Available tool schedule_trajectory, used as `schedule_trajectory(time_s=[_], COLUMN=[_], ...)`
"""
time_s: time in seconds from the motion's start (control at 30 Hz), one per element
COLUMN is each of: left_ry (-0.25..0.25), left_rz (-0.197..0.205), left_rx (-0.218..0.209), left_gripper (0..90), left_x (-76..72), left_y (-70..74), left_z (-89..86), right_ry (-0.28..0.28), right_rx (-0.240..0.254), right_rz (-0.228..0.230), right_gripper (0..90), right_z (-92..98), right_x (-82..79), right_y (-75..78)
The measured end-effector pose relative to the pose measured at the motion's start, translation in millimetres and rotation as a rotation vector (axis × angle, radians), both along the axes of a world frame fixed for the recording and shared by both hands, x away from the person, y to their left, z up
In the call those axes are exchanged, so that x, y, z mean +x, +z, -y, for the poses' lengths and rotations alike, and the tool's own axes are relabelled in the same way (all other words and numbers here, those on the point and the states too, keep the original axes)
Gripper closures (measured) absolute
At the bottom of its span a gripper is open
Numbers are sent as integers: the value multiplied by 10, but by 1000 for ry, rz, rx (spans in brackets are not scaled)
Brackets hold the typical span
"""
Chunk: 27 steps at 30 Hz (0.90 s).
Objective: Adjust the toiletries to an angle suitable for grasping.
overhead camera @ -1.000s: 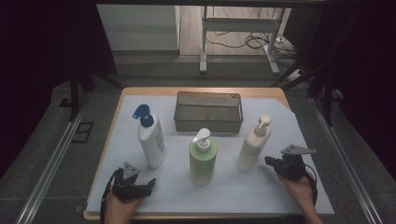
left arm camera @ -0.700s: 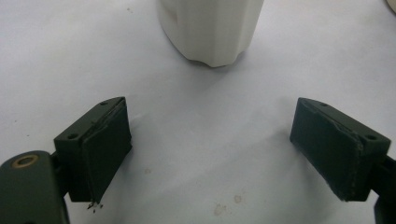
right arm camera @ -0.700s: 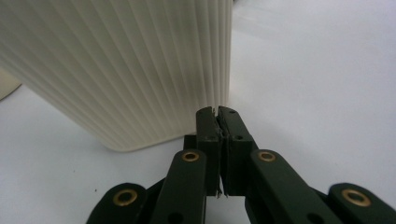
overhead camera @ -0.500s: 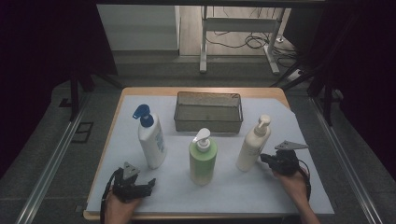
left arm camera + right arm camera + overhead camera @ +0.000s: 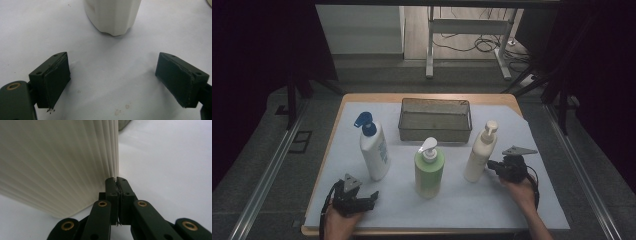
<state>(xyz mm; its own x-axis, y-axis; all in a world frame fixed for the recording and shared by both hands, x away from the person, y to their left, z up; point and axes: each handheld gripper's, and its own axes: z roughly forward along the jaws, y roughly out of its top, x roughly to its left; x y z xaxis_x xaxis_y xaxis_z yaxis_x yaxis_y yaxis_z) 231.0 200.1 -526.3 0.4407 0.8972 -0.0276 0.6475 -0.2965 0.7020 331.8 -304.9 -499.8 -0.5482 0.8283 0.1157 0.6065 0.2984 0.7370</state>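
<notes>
Your right gripper (image 5: 493, 167) sits low over the white sheet (image 5: 512, 200) that covers the table, its jaws pressed together with nothing between them. In the right gripper view, the closed tips (image 5: 116, 181) are right up against the lower side of the cream ribbed pump bottle (image 5: 57, 162); whether they actually touch it cannot be told. In the high view, that cream pump bottle (image 5: 479, 152) stands upright on the right part of the sheet, just in front of the right end of the wire mesh basket (image 5: 435, 131).

Your left gripper (image 5: 364, 200) rests near the front left edge of the table, its jaws spread wide and holding nothing. In the left gripper view, the base of a white bottle (image 5: 112, 15) stands ahead of the open jaws, apart from them. This is the white pump bottle with the blue pump head (image 5: 373, 147), upright on the left of the sheet.

A green pump bottle with a white pump (image 5: 429, 170) stands upright in the middle, between the other two and nearer to you. The basket lies behind all three bottles.
</notes>
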Motion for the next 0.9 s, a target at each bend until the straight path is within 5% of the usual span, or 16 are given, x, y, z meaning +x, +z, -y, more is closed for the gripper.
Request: schedule_trajectory(time_s=[0.57,0.9], left_ry=[0,0], left_rz=[1,1], left_rx=[-1,0], left_gripper=[121,121], left_x=[-1,-2], left_y=[-1,-1], left_z=[1,1], right_ry=[16,21], right_rx=[1,12], right_rz=[-14,-3], right_gripper=[880,897], right_z=[-258,-135], right_x=[220,-71], right_y=[-48,33])
